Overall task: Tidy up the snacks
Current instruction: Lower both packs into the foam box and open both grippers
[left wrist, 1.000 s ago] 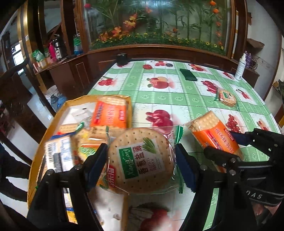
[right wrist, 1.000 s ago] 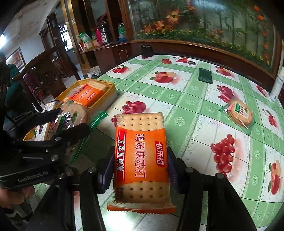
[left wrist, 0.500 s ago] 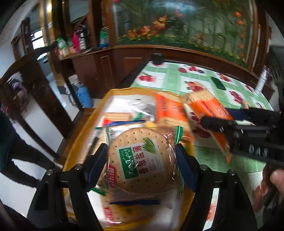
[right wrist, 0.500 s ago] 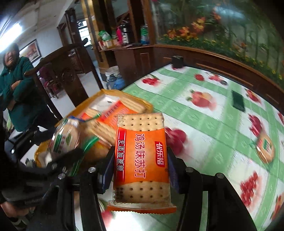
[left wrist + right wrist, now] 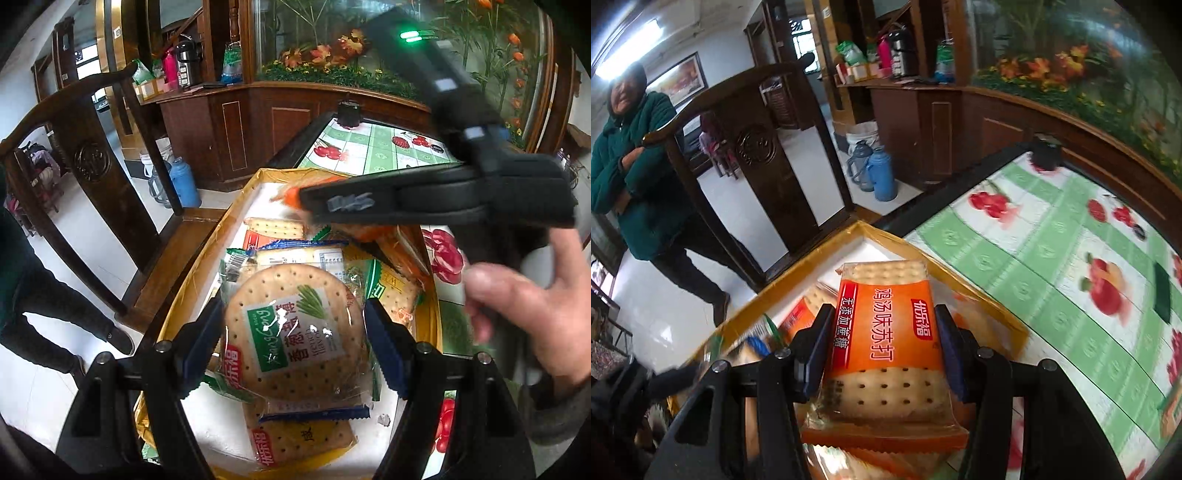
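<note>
- My left gripper (image 5: 295,328) has its fingers clamped on the round cracker pack (image 5: 295,328), held above the yellow tray (image 5: 192,280) of snacks.
- My right gripper (image 5: 882,354) grips the orange cracker pack (image 5: 886,325) over the same tray (image 5: 886,236), at the edge of the green-checked surface (image 5: 1034,258).

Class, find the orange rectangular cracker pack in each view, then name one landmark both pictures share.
Left wrist view: the orange cracker pack shows upper centre, mostly hidden behind the right hand-held gripper, above the yellow tray.
Right wrist view: it fills bottom centre, clamped in that gripper.
Shared landmark: the blue thermos on the floor.
</note>
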Demonstrator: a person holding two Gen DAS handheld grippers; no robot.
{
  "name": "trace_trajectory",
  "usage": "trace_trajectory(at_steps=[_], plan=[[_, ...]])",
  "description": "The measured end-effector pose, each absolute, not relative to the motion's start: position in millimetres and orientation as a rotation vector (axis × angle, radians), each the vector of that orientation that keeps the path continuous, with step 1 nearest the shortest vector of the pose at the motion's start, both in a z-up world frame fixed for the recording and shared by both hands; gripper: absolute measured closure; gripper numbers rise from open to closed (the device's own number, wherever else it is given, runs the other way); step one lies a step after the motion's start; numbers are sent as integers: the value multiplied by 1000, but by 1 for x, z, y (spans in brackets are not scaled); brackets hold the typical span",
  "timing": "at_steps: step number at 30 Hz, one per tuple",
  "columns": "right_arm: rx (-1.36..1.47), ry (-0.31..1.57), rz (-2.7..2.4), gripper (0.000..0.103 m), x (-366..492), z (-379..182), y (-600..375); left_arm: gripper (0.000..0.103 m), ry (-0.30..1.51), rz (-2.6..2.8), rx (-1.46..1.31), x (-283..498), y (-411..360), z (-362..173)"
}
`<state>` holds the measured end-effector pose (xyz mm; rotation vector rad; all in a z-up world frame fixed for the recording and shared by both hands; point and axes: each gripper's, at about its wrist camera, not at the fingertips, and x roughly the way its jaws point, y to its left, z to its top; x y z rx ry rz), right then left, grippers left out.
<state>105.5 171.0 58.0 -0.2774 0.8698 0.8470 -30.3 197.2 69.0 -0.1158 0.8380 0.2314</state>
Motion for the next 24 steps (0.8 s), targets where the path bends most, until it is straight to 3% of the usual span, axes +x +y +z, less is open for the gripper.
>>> trace_trajectory(at_steps=[5, 7, 9, 15, 24], plan=[[-319, 892, 852, 44, 102, 47, 183, 23, 841, 242, -116, -30, 195, 68], [-272, 876, 857, 27, 100, 55, 172, 20, 840, 242, -140, -30, 197, 69], [-195, 856, 894, 20, 97, 67, 156, 20, 842, 246, -150, -30, 199, 71], [-69, 843, 837, 20, 106, 85, 106, 17, 837, 248, -134, -27, 186, 74], [-43, 918, 663, 20, 131, 51, 35, 15, 823, 201, -82, -11, 150, 85]])
